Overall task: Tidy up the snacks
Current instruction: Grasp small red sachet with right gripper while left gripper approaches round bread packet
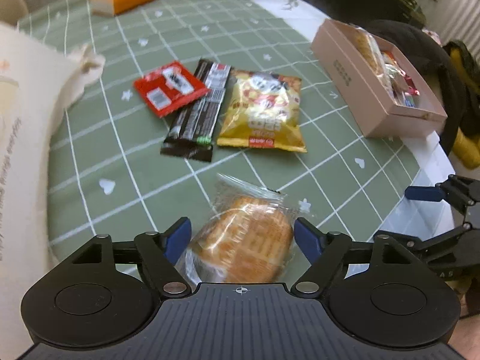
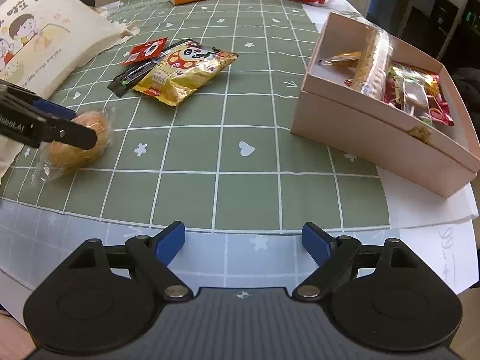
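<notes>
both tongs [image 1: 243, 237] [image 2: 243, 240] wide; bun [image 1: 246, 240] between left, perhaps untouched.

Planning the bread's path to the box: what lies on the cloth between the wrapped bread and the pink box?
Nothing: in the right wrist view the green checked tablecloth between the wrapped bread and the pink box is bare.

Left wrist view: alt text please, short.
The left hand-held gripper hangs open around a wrapped pastry on the green checked tablecloth. Beyond lie red, black and yellow snack packets; a pink box sits right.
</notes>
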`<state>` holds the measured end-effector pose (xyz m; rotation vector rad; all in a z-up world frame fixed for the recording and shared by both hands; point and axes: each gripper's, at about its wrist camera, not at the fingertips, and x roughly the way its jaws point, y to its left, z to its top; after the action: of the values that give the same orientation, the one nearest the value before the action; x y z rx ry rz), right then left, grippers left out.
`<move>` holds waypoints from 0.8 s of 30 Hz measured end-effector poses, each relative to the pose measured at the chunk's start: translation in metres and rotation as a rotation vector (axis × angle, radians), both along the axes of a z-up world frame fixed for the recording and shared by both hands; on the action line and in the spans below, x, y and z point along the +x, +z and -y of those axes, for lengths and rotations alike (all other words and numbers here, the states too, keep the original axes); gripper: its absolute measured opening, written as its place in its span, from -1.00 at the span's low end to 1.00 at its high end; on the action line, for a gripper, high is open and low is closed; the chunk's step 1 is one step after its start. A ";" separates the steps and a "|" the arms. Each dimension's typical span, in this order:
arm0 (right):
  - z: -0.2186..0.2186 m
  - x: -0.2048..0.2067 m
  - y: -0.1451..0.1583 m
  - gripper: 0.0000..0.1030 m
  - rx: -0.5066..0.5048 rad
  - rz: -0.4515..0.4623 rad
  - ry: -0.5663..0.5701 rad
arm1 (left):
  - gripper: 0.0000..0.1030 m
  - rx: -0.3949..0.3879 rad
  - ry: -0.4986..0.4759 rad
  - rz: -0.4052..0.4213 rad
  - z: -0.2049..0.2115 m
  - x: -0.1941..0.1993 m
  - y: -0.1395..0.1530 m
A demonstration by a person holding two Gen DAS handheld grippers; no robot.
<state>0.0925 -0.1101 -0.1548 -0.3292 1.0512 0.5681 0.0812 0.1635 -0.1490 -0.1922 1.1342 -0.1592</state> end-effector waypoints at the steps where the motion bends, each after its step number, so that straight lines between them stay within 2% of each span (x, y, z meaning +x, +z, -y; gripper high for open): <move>1: -0.002 0.001 0.001 0.66 -0.005 -0.002 0.008 | 0.55 -0.005 -0.001 -0.009 0.000 0.000 -0.002; 4: -0.010 0.006 0.010 0.66 0.013 0.022 0.022 | 0.46 -0.010 -0.006 -0.005 0.003 -0.009 -0.001; 6: -0.018 0.012 0.021 0.66 0.034 0.055 0.034 | 0.36 -0.047 0.026 -0.003 -0.002 -0.019 0.001; 8: -0.030 0.021 0.033 0.66 0.064 0.086 0.053 | 0.08 -0.089 0.080 0.011 -0.011 -0.032 0.007; 9: -0.039 0.027 0.039 0.66 0.077 0.097 0.067 | -0.27 -0.111 0.116 0.018 -0.016 -0.039 0.011; 11: -0.058 0.038 0.046 0.66 0.094 0.107 0.094 | -0.45 -0.181 0.210 0.023 -0.030 -0.055 0.017; 12: -0.069 0.044 0.049 0.66 0.105 0.107 0.111 | -0.63 -0.214 0.257 0.027 -0.036 -0.062 0.019; 15: -0.112 0.063 0.051 0.66 0.135 0.100 0.176 | -0.64 -0.262 0.336 0.045 -0.048 -0.083 0.023; 19: -0.175 0.088 0.038 0.66 0.123 0.102 0.237 | -0.62 -0.223 0.362 0.055 -0.060 -0.102 0.024; 24: -0.236 0.116 0.010 0.66 0.066 0.089 0.212 | -0.58 -0.222 0.431 0.084 -0.082 -0.124 0.029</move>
<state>0.2084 0.1259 -0.1444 -0.4072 0.9152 0.7695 -0.0431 0.2451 -0.1196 -0.6157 0.9667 0.0907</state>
